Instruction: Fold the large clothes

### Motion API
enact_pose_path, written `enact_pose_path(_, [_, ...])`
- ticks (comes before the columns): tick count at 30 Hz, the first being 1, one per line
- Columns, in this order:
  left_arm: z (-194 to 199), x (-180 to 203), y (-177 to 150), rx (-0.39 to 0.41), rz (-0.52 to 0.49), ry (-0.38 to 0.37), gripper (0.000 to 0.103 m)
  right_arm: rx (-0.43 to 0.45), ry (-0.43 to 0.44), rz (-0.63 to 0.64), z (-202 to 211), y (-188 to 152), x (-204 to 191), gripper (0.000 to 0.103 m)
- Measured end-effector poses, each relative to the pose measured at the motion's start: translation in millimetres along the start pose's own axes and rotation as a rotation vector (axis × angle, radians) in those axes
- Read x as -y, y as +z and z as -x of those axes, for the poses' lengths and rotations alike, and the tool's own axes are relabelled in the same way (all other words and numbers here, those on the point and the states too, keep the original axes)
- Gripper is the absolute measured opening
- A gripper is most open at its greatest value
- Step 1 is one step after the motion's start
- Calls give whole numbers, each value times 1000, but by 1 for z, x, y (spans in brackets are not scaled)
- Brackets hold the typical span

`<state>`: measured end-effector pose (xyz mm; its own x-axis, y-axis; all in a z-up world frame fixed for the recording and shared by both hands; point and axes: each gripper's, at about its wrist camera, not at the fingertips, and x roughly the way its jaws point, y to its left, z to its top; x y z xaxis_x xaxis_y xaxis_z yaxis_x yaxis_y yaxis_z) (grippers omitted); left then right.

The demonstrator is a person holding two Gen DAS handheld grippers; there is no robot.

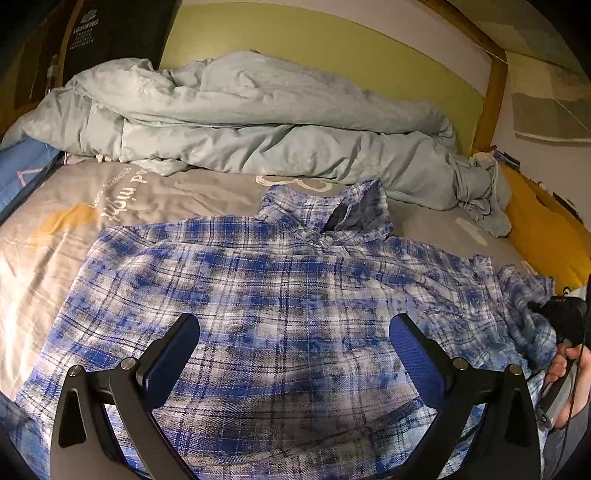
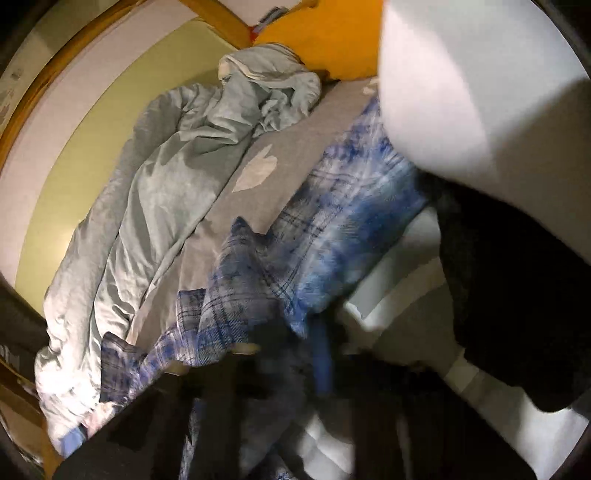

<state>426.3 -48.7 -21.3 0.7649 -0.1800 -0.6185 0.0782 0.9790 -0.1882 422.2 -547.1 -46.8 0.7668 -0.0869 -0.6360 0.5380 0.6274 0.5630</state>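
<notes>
In the left wrist view, the left claw point(image 1: 293, 338) hangs wide open over the blue plaid shirt point(image 1: 266, 295), spread flat on the bed point(image 1: 55, 221), collar toward 12 o'clock; the right claw point(image 1: 561, 317) touches its sleeve at 3 o'clock. The right wrist view is blurred: the shirt point(image 2: 332, 206) lies beside a rumpled pale duvet point(image 2: 147, 192), and I cannot tell how that claw's jaws stand.

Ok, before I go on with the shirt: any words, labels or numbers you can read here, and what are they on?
"night": upside down on the grey bedsheet; the smaller lines beside it are too distorted to read.
"LOOKING", perhaps: white print on the dark hanging cloth; letters uncertain, the rows below too small.
Plaid shirt: no readable label.
Right wrist view: nothing readable, blurred.
</notes>
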Motion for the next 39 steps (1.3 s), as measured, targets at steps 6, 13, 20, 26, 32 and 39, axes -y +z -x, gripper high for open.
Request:
enact_pose_path(6, [4, 0, 0, 19, -9, 15, 103, 127, 143, 214, 42, -5, -42, 5])
enact_pose_path(13, [6, -1, 1, 29, -4, 22, 103, -141, 435, 676, 74, -77, -138, 13])
enact_pose_path(20, [6, 1, 0, 30, -19, 30, 103, -379, 359, 804, 33, -141, -165, 47])
enact_pose_path(26, [8, 3, 0, 39, -31, 36, 103, -231, 350, 655, 54, -102, -139, 47])
enact_pose_path(32, [15, 3, 0, 64, -19, 0, 103, -117, 199, 465, 56, -47, -91, 54])
enact_pose_path(39, [16, 8, -1, 73, -44, 9, 103, -102, 136, 248, 38, -10, -37, 56])
